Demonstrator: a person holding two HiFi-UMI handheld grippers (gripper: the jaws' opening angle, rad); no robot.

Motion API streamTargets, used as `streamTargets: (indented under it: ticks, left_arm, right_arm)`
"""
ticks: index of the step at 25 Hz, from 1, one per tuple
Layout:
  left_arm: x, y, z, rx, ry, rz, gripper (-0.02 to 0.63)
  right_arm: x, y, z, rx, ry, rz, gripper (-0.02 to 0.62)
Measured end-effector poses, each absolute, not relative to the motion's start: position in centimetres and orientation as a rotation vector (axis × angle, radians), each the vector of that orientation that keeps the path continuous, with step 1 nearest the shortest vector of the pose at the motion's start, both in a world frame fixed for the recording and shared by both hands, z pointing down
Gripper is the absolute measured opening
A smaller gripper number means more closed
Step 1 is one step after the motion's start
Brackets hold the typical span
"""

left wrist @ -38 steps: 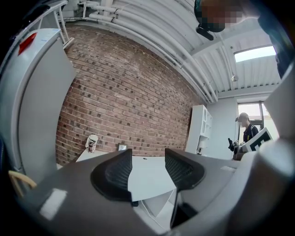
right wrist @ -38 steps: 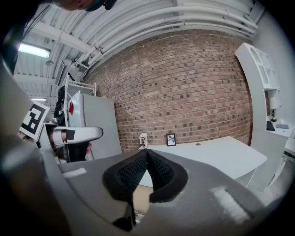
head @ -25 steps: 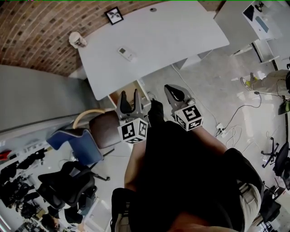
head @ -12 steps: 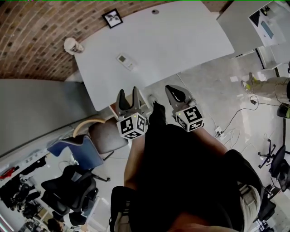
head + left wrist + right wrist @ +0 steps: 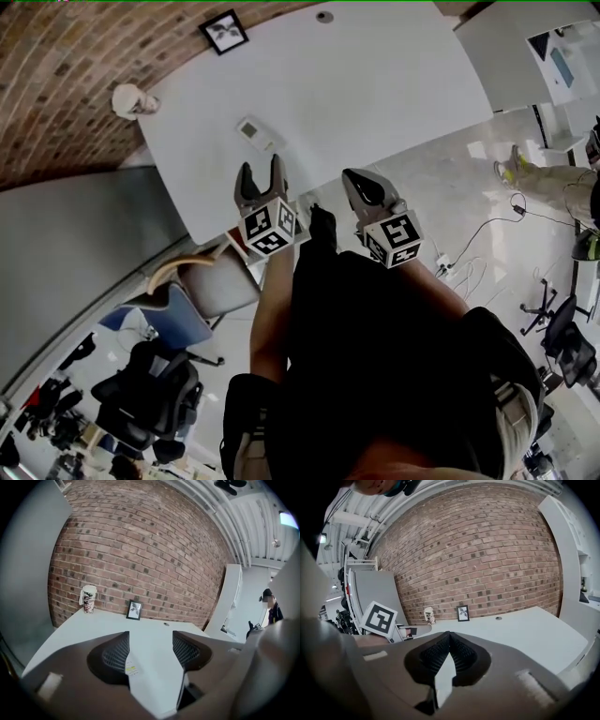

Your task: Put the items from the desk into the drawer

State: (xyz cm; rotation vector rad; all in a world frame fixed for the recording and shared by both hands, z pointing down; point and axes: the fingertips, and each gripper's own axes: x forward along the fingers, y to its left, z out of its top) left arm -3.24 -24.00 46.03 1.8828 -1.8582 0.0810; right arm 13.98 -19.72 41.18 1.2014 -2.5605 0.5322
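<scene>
the white desk (image 5: 375, 84) fills the upper middle of the head view, its far edge along the brick wall (image 5: 75, 56) and its near edge slanting from lower left up to the right. three things stand on it, well apart. a small white remote (image 5: 251, 131) lies left of centre, near the front edge. a patterned cup (image 5: 127, 98) stands at the far left corner, close to the desk's edge. a black picture frame (image 5: 223, 31) stands upright against the wall at the top. the rest of the top is bare – a wide clear stretch to the right of the remote, with only a round grommet (image 5: 324, 16) at the back.

the left gripper (image 5: 261, 173) hangs over the desk's near edge, just below the remote, its jaws spread with only desk surface between them. in its own view the cup (image 5: 88, 599) and frame (image 5: 134, 610) show beyond the gap. a small marked patch just beside the left-hand jaw may be the remote, though it is too small to be sure. the right gripper (image 5: 361, 186) sits to the right, off the desk's front edge over the floor, jaws pressed together at the tips and holding nothing.

a brown chair (image 5: 211, 281) stands close against the desk's lower left edge. open floor with loose cables (image 5: 469, 262) lies to the right, and a second white desk (image 5: 506, 47) cuts in at the upper right.
</scene>
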Motion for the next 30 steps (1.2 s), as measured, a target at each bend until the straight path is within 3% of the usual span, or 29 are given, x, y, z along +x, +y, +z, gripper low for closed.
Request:
streamTargets:
  ticks: [18, 28, 30]
  left_arm:
    - [-5.7, -31.5, 62.4, 1.577, -1.739, 0.36, 0.387]
    - [-6.0, -32.4, 67.1, 1.527, -1.701, 0.509, 0.4]
    - [-6.0, -32.3, 67.9, 1.524, -1.699, 0.558, 0.379]
  right_arm:
    - [12.0, -26.2, 45.5, 1.177, -2.458, 0.635, 0.005]
    - [12.0, -28.0, 46.5, 1.183, -2.429, 0.638, 0.003]
    - [12.0, -28.2, 46.5, 1.191, -2.426, 0.638, 0.005]
